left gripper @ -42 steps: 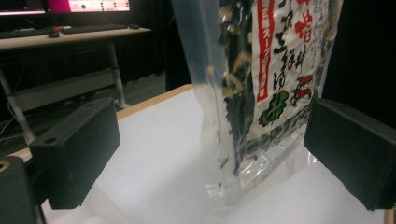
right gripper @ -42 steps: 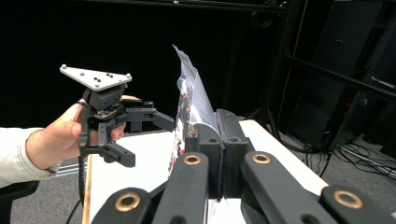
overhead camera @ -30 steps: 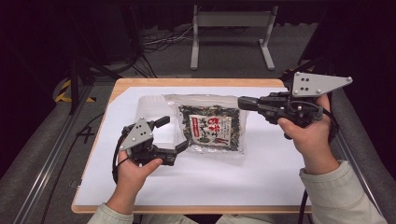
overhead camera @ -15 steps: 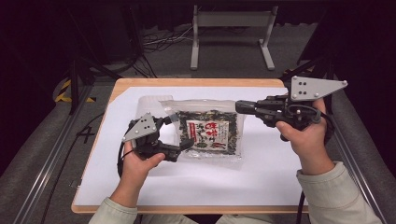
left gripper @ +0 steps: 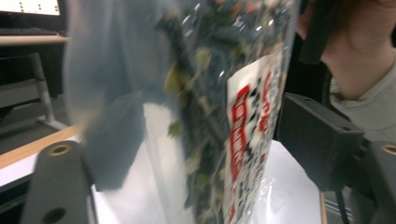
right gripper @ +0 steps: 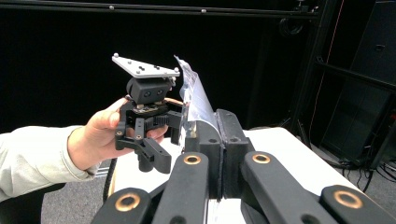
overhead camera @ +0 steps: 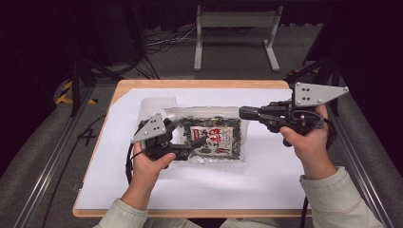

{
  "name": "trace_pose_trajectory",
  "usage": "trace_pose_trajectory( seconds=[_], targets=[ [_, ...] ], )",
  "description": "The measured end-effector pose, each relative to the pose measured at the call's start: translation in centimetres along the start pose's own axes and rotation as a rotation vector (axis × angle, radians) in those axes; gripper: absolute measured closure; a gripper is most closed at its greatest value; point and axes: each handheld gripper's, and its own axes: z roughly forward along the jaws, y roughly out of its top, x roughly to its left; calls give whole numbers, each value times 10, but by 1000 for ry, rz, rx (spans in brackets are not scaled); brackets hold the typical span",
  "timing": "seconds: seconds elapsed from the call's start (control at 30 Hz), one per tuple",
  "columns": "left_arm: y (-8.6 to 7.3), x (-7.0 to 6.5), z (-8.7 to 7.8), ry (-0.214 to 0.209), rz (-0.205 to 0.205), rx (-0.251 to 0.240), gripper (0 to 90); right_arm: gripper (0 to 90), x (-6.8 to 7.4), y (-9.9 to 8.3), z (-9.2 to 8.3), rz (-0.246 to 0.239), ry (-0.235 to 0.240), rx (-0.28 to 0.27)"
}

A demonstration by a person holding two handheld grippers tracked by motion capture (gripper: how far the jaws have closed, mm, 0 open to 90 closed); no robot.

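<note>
Pinching seaweed bag point(overhead camera: 214, 137), right gripper point(overhead camera: 243, 113), white sheet point(overhead camera: 199, 183)

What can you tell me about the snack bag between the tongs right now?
The snack bag is a clear, glossy plastic pouch of dark green, leafy pieces, with a white label printed in red and black. It spans the white sheet on the table. The right tongs are shut on its edge; the right gripper view shows the film pinched between the closed jaws and rising upright. The left tongs straddle its other end, jaws either side of the film, not visibly clamped.
</note>
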Motion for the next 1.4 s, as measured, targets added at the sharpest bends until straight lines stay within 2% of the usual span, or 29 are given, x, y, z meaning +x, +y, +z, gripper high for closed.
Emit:
trace_pose_trajectory(
  seconds=[0.1, 0.13, 0.2, 0.23, 0.4, 0.7, 0.8, 0.87, 1.2, 1.4],
  targets=[
    [0, -1, 0, -2, 3, -7, 304, 900, 0, -1, 0, 3, 9, -4],
    [0, -1, -1, 2, 22, -3, 337, 900, 0, -2, 1, 4, 24, -6],
    [1, -1, -1, -6, 19, -4, 378, 900, 0, -3, 1, 2, 27, -7],
    [1, -2, -2, -25, 28, -3, 413, 900, 0, -3, 1, 0, 27, -8],
    [2, -4, -3, -52, 42, -2, 566, 900, -3, -4, 0, 4, 36, -9],
    [3, -7, -3, -71, 59, 24, 653, 888, -9, -9, -2, 9, 18, -10],
    [3, -8, -4, -90, 57, 37, 683, 883, -10, -10, -3, 2, 6, -9],
    [4, -9, -4, -117, 52, 40, 708, 871, -11, -10, -3, -3, -8, -10],
    [4, -12, -4, -120, 48, 42, 720, 846, -12, -12, -5, -4, -19, -11],
    [7, -13, -4, -105, 56, 37, 721, 777, -10, -11, -7, -14, -45, -19]
  ],
)
